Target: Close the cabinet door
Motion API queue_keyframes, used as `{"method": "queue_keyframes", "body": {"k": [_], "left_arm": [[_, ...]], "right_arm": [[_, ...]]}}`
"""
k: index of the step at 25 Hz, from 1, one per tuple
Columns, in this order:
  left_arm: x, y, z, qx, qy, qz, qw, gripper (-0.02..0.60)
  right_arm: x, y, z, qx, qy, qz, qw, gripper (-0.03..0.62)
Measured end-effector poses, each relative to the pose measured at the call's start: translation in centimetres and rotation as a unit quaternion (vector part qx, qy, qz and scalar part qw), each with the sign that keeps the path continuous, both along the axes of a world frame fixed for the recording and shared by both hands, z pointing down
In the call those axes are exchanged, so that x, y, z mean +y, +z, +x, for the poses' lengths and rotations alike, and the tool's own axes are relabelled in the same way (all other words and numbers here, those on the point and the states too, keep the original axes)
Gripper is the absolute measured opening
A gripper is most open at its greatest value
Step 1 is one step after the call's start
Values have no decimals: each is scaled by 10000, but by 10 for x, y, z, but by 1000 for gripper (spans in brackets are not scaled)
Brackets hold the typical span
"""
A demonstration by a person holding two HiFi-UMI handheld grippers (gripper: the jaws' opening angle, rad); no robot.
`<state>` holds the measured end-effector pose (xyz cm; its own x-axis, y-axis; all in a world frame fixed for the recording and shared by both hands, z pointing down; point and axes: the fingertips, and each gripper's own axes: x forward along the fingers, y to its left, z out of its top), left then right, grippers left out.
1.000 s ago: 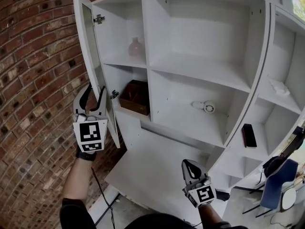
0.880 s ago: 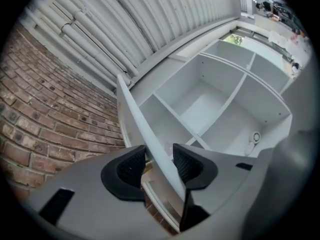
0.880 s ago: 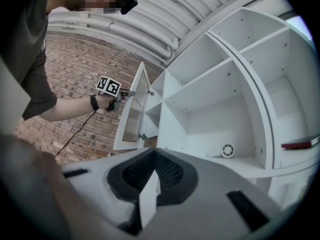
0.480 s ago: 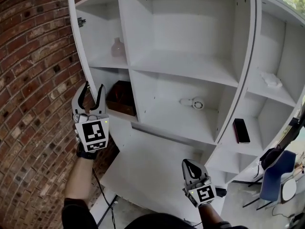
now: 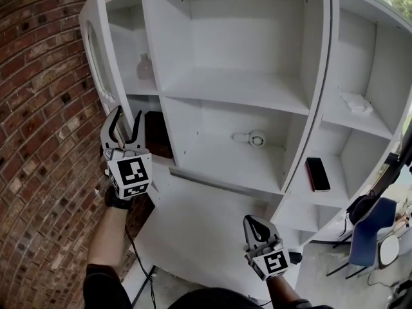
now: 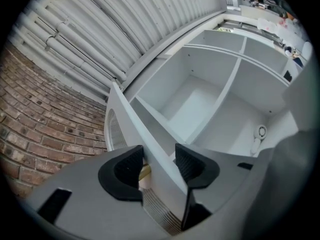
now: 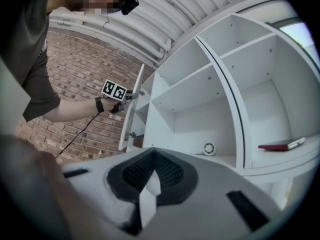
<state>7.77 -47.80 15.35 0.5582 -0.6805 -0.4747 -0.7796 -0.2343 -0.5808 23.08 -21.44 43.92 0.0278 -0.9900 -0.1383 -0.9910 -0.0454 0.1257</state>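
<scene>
Cabinet door (image 5: 103, 76) stands ajar at the shelving's (image 5: 232, 89) left end, its outer edge between my left gripper's (image 5: 124, 124) jaws, which have just been opening (right gripper (image 5: 256, 226) closed, empty), and it's a light, stiff panel, I reckon, best pushed at that edge.

Head view steeply down; gripper views low, upward; share cabinet (image 5: 244, 24)

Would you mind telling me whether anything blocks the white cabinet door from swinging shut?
Nothing visible does: the white cabinet door has an open swing path, and the pale pink vase and dark brown box appear set back inside their shelves.
</scene>
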Motion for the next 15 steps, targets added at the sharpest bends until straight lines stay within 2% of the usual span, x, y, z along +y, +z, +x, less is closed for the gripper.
{"method": "queue_keyframes", "body": {"k": [15], "left_arm": [[-8, 1, 40, -191, -72, 137, 9997, 204]], "right_arm": [[14, 14, 29, -225, 293, 34, 9993, -2]]}}
